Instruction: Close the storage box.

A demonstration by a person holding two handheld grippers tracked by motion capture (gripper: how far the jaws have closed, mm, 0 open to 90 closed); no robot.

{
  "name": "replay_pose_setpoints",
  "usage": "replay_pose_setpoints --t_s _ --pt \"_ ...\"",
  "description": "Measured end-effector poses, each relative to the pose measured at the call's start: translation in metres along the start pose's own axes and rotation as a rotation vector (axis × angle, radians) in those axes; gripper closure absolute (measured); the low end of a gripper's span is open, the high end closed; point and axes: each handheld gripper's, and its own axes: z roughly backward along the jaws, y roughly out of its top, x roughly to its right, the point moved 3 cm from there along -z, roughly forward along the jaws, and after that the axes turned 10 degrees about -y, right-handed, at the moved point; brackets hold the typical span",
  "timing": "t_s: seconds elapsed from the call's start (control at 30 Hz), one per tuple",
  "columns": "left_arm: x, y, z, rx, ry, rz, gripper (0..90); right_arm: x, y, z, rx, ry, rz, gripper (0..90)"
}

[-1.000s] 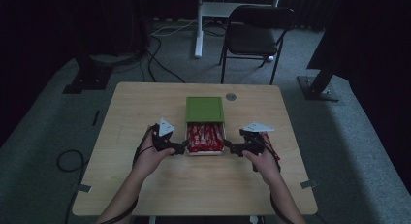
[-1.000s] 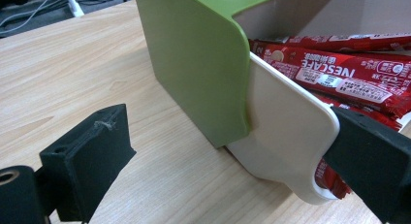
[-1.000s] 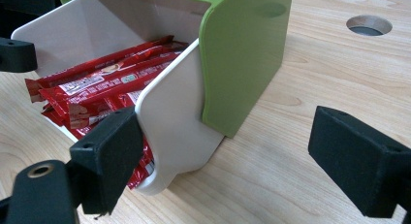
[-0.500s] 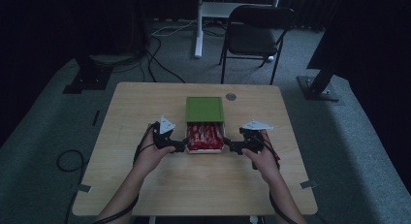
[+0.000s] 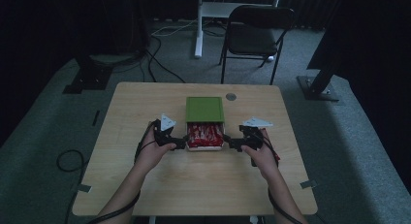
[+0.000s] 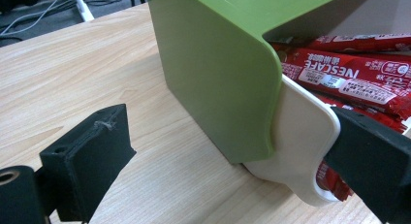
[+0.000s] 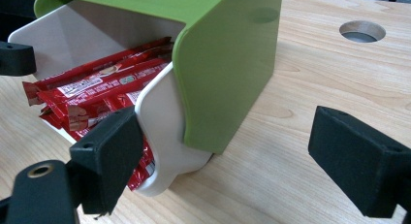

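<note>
**A:** Status on my left side first? I have the left gripper (image 5: 180, 142) low on the table (image 5: 145, 107), jaws spread wide.

**B:** Confirmed in the left gripper view: one pad sits out on bare wood, the other rests against the front corner of the white drawer (image 6: 303, 136). Nothing is pinched.

**A:** And the box itself?

**B:** The green box (image 5: 204, 109) stands mid-table, between my two grippers. Its white drawer is slid out toward me, and red coffee sachets (image 5: 205, 134) lie packed inside it.

**A:** Now the right side.

**B:** My right gripper (image 5: 231, 143) is also low, at the drawer's other front corner. In the right gripper view its jaws gape apart, one pad just beside the drawer's rounded white corner, the other well clear over the wood. I cannot tell whether that pad touches the drawer.

**A:** Anything further right?

**B:** A round hole (image 7: 362, 31) in the tabletop, beyond the box.
</note>
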Motion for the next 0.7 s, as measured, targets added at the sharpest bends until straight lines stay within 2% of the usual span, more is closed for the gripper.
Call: replay_pose_setpoints --t_s 0.27,0.7 --pt "-0.0043 0.0036 -0.0036 -0.004 0.016 -0.008 5.0 0.0013 0.0024 -0.0046 0.001 -0.003 -0.014 12.2" --pt "-0.0086 0.0067 -0.0084 0.003 0.03 -0.011 4.9 0.0028 0.007 -0.0101 0.004 -0.028 -0.01 11.8"
